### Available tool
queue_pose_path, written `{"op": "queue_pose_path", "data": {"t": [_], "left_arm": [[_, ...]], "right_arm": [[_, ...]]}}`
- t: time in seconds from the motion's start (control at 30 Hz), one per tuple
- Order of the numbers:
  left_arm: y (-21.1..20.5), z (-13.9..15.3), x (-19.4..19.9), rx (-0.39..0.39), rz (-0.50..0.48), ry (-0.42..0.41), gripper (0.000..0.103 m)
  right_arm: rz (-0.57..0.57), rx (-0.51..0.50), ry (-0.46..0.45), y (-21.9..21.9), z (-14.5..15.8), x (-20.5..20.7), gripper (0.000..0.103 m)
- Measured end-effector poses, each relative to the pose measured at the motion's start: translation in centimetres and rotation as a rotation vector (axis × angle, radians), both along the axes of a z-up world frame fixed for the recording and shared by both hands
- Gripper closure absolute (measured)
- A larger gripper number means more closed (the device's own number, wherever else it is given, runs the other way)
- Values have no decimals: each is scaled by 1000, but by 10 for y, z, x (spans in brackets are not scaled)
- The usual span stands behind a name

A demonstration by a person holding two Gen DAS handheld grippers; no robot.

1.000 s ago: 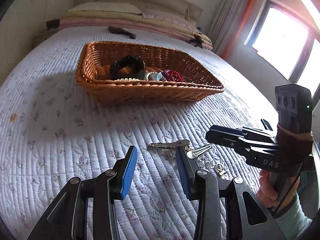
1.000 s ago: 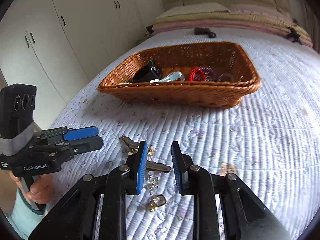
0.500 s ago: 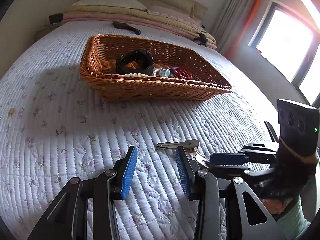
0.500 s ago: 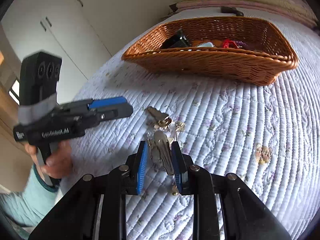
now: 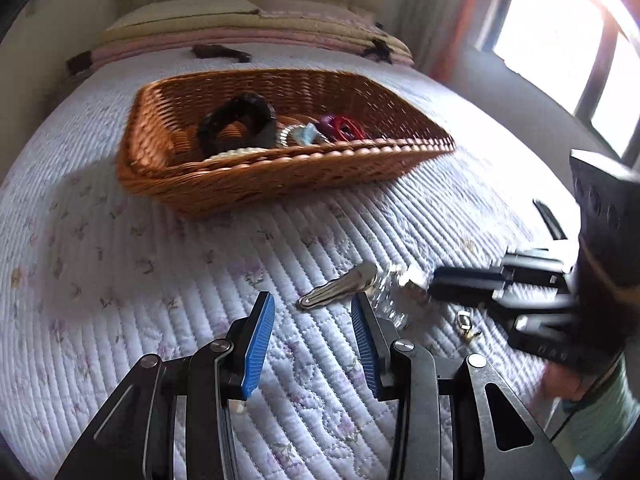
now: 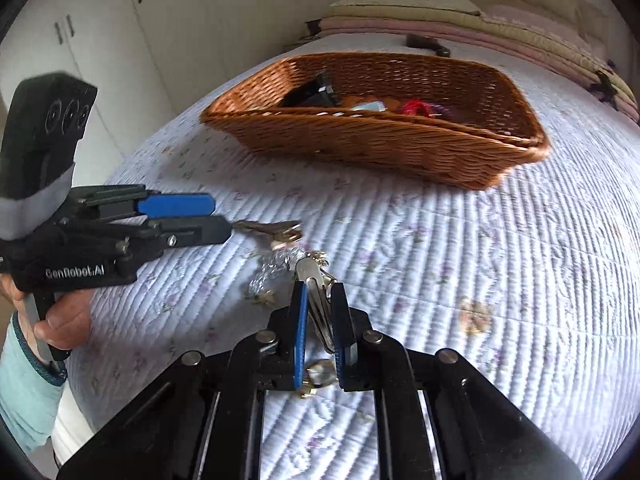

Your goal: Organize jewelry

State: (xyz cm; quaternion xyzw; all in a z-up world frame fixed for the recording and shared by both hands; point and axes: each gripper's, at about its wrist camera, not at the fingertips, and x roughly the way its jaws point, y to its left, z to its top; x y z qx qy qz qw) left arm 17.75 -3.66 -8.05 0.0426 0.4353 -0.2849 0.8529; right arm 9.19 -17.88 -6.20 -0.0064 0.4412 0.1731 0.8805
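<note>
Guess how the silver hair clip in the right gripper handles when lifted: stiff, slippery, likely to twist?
Silver hair clip looks like thin polished metal: probably stiff and light. The right gripper pinches only its narrow edges, so it may slip or pivot. A glittery piece lies touching its tip and might drag along.

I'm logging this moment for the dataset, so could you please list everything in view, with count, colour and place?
Wicker basket: one, brown, on the bed beyond the grippers.
Black bracelet: one, inside the basket, left part.
Red ring-shaped piece: one, inside the basket, right part; a pale blue piece and a purple one lie beside it.
Silver hair clip: one, between the right gripper's fingers.
Second silver hair clip: one, on the quilt ahead of the left gripper.
Small sparkly jewelry: count unclear, silver and gold, on the quilt.
Quilt: one, white with flowers.
Pillows: stacked, cream and pink, at the bedhead.
Left gripper: open, empty.
Right gripper: closed on the clip.
</note>
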Motion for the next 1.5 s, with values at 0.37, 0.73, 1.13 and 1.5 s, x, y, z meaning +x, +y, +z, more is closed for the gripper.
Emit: {"op": "queue_pose_path", "data": {"t": [0.37,0.73,1.13,1.5], "left_arm": [[-33,-6,6,137,-152,-58,62],[-45,-8,3,145,-103,-67,86],[-31,-3,-13,125,60,-28,89],[-37,-7,-11,135,57,-58,86]], "right_arm": [[-87,135,-17,-49,12,-6,91],[-31,36,-49,-35,19,-9,82],[36,-40,-17,-10,7,-11,81],[-6,-90,5,5,-3,10,81]]}}
